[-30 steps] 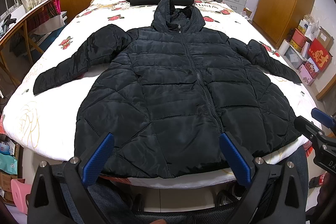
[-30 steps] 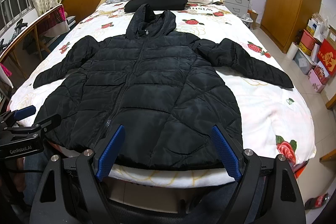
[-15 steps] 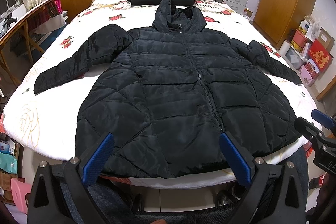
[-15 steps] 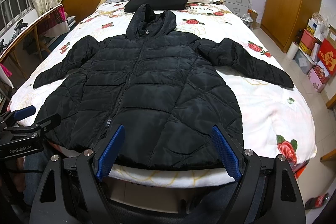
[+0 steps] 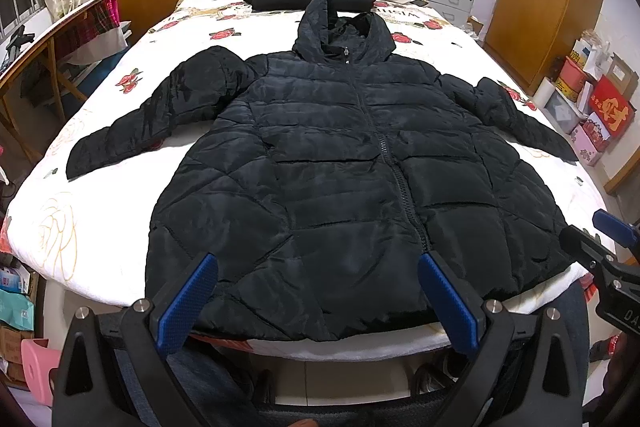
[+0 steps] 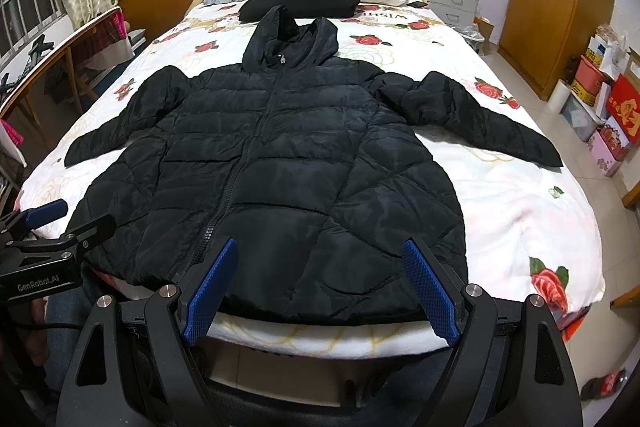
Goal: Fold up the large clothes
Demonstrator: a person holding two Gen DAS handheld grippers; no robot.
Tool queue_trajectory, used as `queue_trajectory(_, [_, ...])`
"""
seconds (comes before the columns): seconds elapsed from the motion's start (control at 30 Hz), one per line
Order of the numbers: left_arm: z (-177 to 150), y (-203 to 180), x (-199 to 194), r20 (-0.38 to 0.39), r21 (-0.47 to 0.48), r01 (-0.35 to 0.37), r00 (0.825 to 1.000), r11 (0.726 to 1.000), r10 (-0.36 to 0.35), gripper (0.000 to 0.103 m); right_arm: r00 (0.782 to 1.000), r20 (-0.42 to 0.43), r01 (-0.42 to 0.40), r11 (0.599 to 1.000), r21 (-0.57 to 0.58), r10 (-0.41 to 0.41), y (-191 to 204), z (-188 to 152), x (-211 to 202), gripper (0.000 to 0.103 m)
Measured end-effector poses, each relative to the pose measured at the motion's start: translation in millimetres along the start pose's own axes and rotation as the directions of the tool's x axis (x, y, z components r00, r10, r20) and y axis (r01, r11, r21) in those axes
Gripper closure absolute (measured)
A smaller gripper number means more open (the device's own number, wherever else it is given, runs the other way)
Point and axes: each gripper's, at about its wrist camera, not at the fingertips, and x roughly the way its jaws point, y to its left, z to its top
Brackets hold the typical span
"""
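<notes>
Left wrist view: a black hooded puffer jacket (image 5: pixel 352 163) lies flat, zipped and front up, on a rose-print bedspread (image 5: pixel 80 227). Its long axis runs from the hem at 6 o'clock to the hood at 12 o'clock. The left gripper (image 5: pixel 316 301) hovers just off the foot of the bed, jaws wide apart and holding nothing, with the hem straight ahead between its blue pads. The jacket's left-hand sleeve (image 5: pixel 152 123) reaches out toward 10 o'clock.

Right wrist view: the right gripper (image 6: pixel 320 287) also hangs with jaws spread and empty, just short of the hem. The jacket's other sleeve (image 6: pixel 484 119) stretches toward 2 o'clock. The left gripper shows at 9 o'clock. Judging by position, each gripper is nearer its own side's sleeve and hem corner.
</notes>
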Motion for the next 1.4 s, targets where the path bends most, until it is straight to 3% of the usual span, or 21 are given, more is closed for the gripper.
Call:
queue_trajectory(0.47, [10.8, 21.0, 26.2, -0.012, -0.022, -0.042, 0.999, 0.999, 0.042, 0.002, 0.997, -0.024, -0.07, 0.996, -0.047, 0.069, 8.7, 18.4, 27.3, 0.019])
queue_trajectory(0.87, [45.9, 111.4, 85.8, -0.023, -0.199, -0.077, 0.997, 0.977, 0.074, 0.002, 0.99, -0.082, -0.126, 0.985, -0.115, 0.117, 36.0, 63.2, 89.7, 0.018])
queue_trajectory(1.13, [70.5, 195.0, 122.5, -0.028, -0.337, -0.184, 0.982, 0.923, 0.185, 0.007, 0.988, -0.096, -0.131, 0.98, -0.148, 0.118, 54.6, 92.6, 128.5, 0.018])
queue_trajectory(1.27, [77.4, 234.7, 143.2, -0.048, -0.409, -0.188, 0.982, 0.893, 0.185, 0.007, 0.989, -0.099, -0.125, 0.981, -0.15, 0.111, 59.3, 102.1, 144.3, 0.018])
queue_trajectory(1.4, [79.9, 274.7, 159.2, -0.064, -0.495, -0.214, 0.976, 0.842, 0.21, 0.011, 0.989, -0.098, -0.121, 0.982, -0.144, 0.107, 59.6, 109.0, 157.6, 0.018])
